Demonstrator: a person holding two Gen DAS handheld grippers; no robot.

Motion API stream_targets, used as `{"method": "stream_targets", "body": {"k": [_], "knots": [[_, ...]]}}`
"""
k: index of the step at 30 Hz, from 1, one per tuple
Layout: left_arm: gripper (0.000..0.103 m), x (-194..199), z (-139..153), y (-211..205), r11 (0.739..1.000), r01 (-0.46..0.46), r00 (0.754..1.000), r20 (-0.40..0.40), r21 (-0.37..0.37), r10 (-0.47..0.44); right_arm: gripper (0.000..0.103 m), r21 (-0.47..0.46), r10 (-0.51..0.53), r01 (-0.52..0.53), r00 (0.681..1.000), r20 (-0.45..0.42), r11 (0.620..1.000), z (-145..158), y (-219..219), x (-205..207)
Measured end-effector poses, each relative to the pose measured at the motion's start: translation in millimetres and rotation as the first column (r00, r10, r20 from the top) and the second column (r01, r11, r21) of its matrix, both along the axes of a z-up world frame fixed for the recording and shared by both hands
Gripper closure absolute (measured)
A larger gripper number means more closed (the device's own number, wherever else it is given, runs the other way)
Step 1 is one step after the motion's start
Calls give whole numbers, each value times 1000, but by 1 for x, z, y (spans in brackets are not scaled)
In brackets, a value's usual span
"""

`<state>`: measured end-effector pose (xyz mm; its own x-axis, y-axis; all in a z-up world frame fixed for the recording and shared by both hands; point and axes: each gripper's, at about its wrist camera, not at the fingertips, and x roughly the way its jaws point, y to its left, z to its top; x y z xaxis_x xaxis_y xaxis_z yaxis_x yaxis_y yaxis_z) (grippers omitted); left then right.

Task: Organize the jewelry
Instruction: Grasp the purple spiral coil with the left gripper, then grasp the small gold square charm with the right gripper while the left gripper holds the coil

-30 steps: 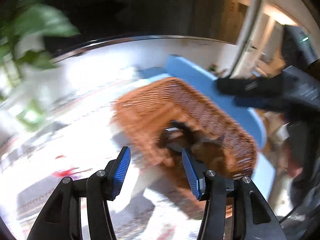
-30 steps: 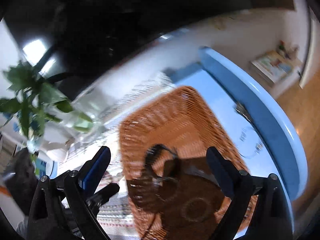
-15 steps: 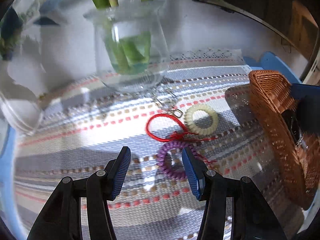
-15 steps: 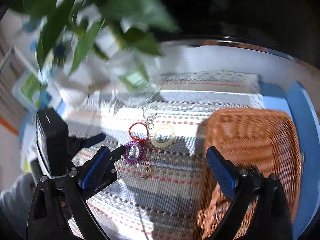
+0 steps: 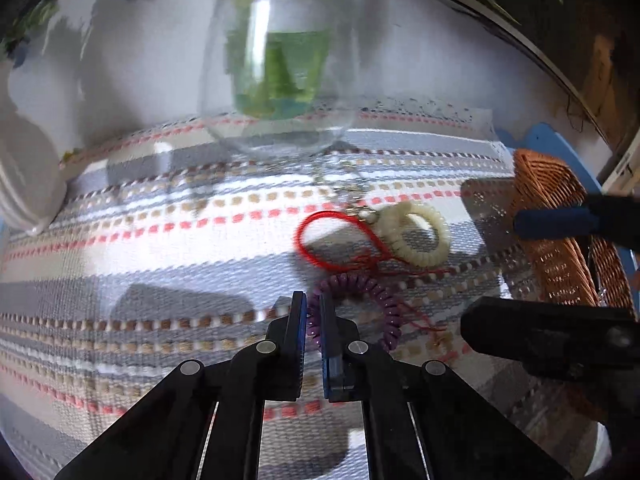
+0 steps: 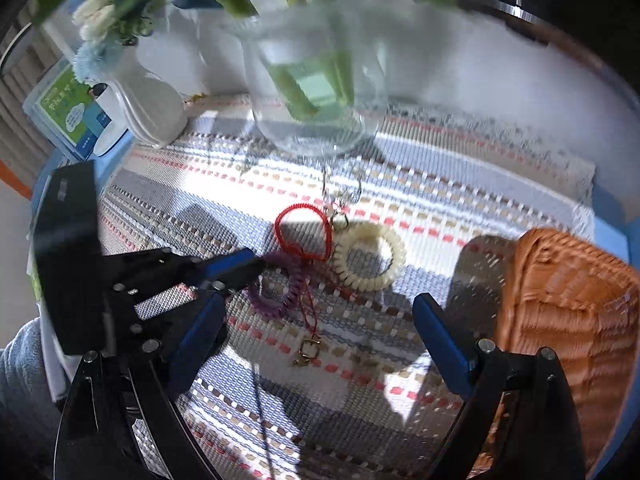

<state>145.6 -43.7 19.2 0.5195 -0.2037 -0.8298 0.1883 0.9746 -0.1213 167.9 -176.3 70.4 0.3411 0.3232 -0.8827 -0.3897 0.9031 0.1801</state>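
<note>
Purple coil band point(image 5: 362, 300) sits pinched at its near edge in my left hand-held gripper point(image 5: 313, 312), on the striped mat point(image 5: 160, 248) just in front of the glass vase point(image 5: 280, 64). My right hand-held gripper point(image 6: 316, 332) hangs spread wide, nearer than the vase, holding nothing.

wall point(image 5: 440, 60): white | table point(image 6: 608, 236): blue | striped mat point(image 5: 160, 248): sunlit

Home: vase point(image 5: 280, 68), woven mat point(image 5: 160, 248), basket point(image 6: 568, 304)
</note>
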Motion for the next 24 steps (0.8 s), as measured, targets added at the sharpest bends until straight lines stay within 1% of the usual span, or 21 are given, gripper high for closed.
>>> {"method": "stream_targets", "body": {"k": [4,7,9,12,13,15,16,19,21,22,23,24], "knots": [[97,-1,-1,23,998,-52,999,-8,-29,52,8,-19,1,-1,1000,-31,1000,-11,8,4],[97,-3,-3,35,996,-78,997,-13,-46,78,14,-21,-10,9,998,-57,1000,-19,12,5],[97,-4,-3,42,994,-93,996,-17,-56,92,25,-27,-25,23,996,-91,999,-27,14,6],[97,-4,-3,48,991,-102,995,-25,-82,100,33,-23,-57,55,989,-136,998,-36,13,4],[97,-4,-4,48,991,-102,995,-25,-85,100,34,-28,-71,67,986,-149,997,-40,13,2],[97,-3,-4,48,991,-100,995,-24,-89,98,41,-46,-86,80,984,-154,996,-44,12,-3],[97,-3,-4,47,991,-97,995,-25,-92,95,42,-62,-96,87,982,-162,994,-48,12,-6],[97,-2,-4,46,991,-95,995,-24,-90,94,51,-101,-88,77,989,-116,992,-49,17,-14],[97,-1,-4,46,991,-96,995,-28,-91,94,70,-154,-72,58,993,-91,986,-50,22,-18],[97,-1,-4,45,991,-97,995,-32,-94,94,74,-192,-59,44,996,-74,980,-51,25,-20],[97,0,-4,45,991,-97,995,-34,-97,94,82,-203,-55,40,996,-68,978,-51,27,-21],[97,0,-4,45,990,-98,995,-35,-98,95,87,-213,-54,40,997,-61,976,-52,27,-22]]}}
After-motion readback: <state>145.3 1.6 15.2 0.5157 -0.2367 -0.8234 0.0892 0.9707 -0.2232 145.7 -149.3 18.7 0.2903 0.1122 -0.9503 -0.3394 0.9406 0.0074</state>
